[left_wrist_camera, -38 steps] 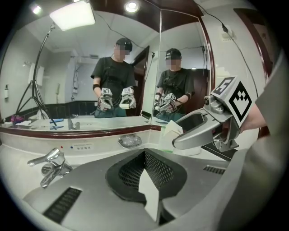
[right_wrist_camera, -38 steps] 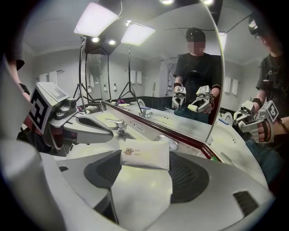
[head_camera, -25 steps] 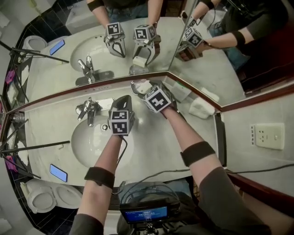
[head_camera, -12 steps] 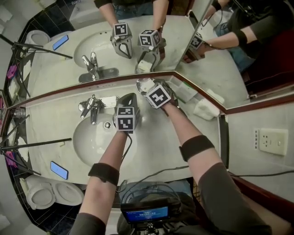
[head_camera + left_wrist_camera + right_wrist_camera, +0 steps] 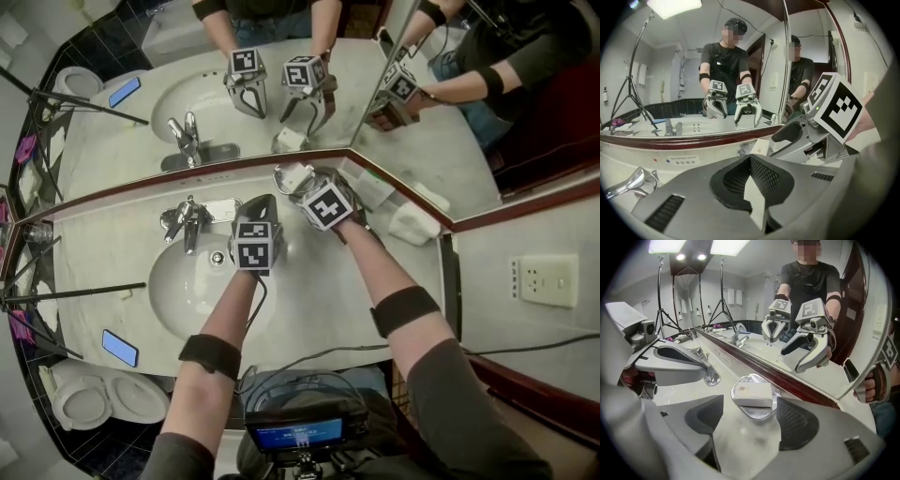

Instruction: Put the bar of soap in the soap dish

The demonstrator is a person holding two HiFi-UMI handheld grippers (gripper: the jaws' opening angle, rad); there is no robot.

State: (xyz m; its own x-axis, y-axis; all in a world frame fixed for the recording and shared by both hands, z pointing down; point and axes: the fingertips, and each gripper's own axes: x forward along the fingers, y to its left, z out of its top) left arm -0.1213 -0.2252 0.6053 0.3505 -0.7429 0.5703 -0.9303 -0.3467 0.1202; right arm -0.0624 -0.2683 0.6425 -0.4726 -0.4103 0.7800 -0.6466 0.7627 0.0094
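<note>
Right gripper view gives it away: the bar of soap [image 5: 753,395] lies flat in the soap dish [image 5: 756,412] at the counter's [image 5: 745,444] far edge. The right tongs [image 5: 750,425] have just been opening and stand wide apart, pinching nothing. The head view mostly hides that. The left tongs [image 5: 752,180] are closed on nothing.

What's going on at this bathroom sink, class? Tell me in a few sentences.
A person stands at a mirrored bathroom counter with a hand-held gripper in each hand. The bar of soap already lies in the soap dish by the mirror. The right hand-held gripper is open just short of it. Its jaws have just been opening and press on nothing. The left hand-held gripper is shut and empty beside the sink.
</note>
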